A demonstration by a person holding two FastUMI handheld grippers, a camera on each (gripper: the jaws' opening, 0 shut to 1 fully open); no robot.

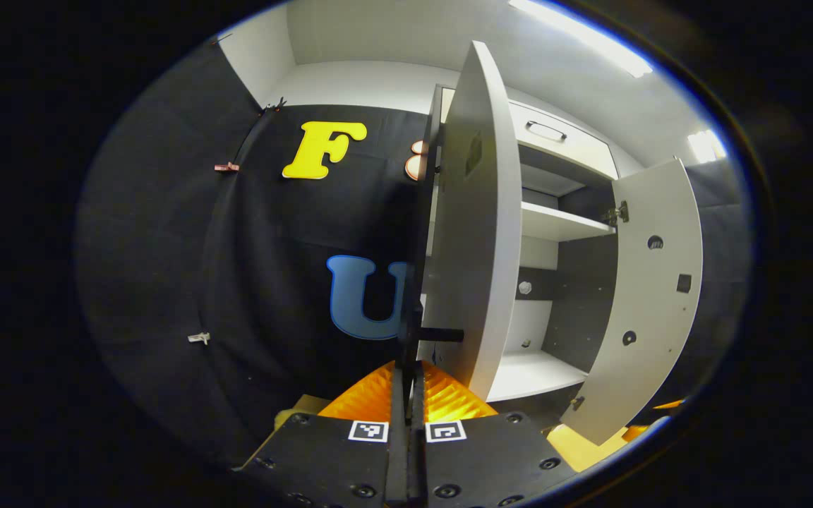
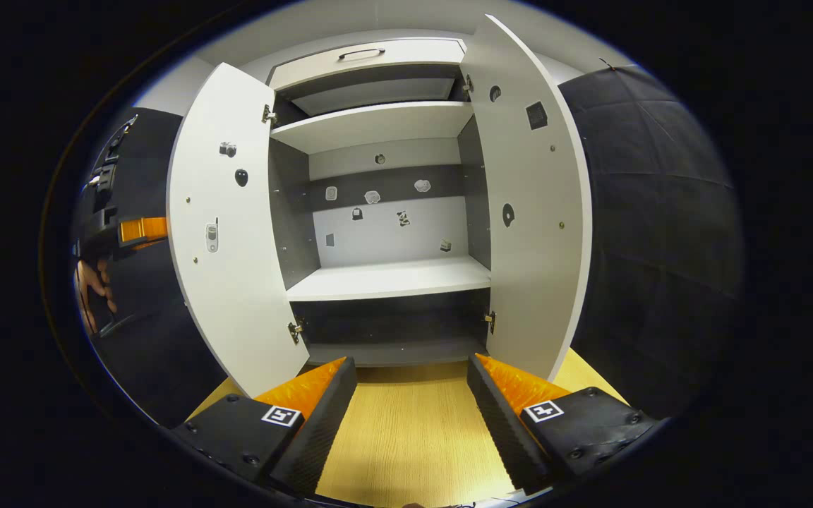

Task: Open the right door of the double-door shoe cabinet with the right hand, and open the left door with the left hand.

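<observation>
The shoe cabinet (image 2: 385, 279) fills the centre of the right gripper view, both doors swung wide, pale shelves and a dark back panel with small stickers too small to make out. Its left door (image 2: 226, 233) stands at 9 o'clock, its right door (image 2: 537, 212) at 3 o'clock. The cabinet rests on a light wooden table (image 2: 413, 430), with black cloth booth wall (image 2: 653, 233) beyond.

In the left gripper view the left door (image 1: 473, 233) is seen edge-on at centre, the right door (image 1: 650, 296) at 3 o'clock. The left gripper (image 1: 406, 381) at 6 o'clock is clenched on the door's dark handle (image 1: 435, 334), whose grip end is hidden between the fingers.

The right gripper (image 2: 412, 406) hangs released, jaws wide apart, at 6 o'clock. At 9 o'clock a hand (image 2: 92, 289) holding the other gripper is partly cut off.
</observation>
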